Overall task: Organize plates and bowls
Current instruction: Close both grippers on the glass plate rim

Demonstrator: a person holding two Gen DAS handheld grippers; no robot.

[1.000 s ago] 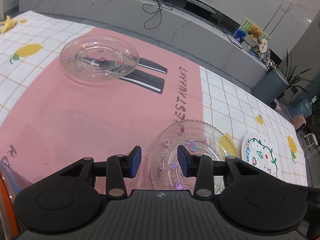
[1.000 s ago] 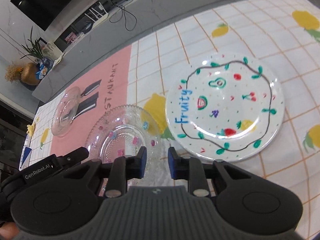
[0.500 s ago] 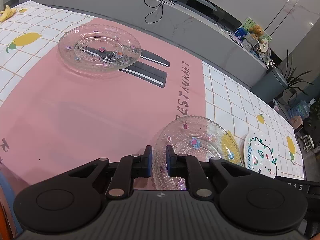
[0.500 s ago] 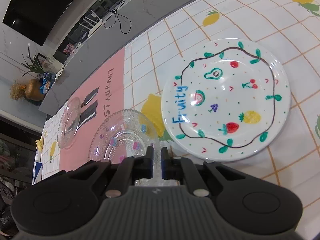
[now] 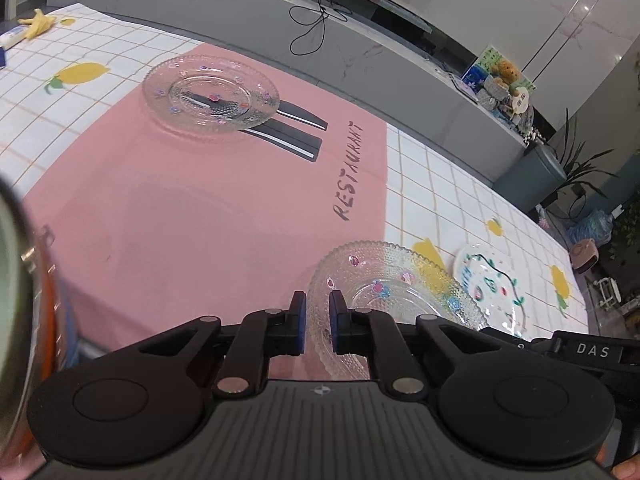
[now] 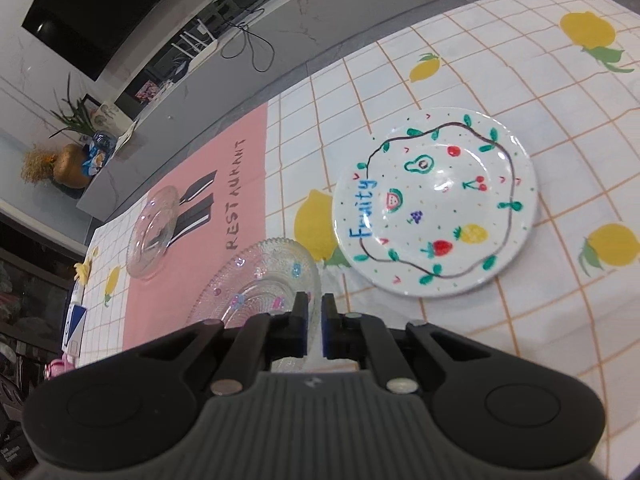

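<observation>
A clear glass plate (image 5: 396, 288) with small coloured flowers is held tilted above the pink mat. My left gripper (image 5: 317, 322) is shut on its left rim. My right gripper (image 6: 314, 326) is shut on its right rim; the plate also shows in the right wrist view (image 6: 264, 276). A second clear glass plate (image 5: 211, 98) lies flat at the far end of the pink mat (image 5: 208, 216); it shows in the right wrist view too (image 6: 154, 230). A white "Fruity" plate (image 6: 434, 202) lies flat on the lemon tablecloth, right of the held plate, and shows in the left wrist view (image 5: 490, 290).
The lemon-print tablecloth (image 6: 560, 80) covers the table. A grey low cabinet (image 5: 360, 52) with cables runs behind the far edge. A banana peel (image 5: 38, 20) lies at the far left corner. An orange and metallic object (image 5: 16, 320) sits close at my left.
Both grippers closed from open onto the near glass plate's rim. The plate has lifted off the table and now tilts, and the left wrist view has shifted.
</observation>
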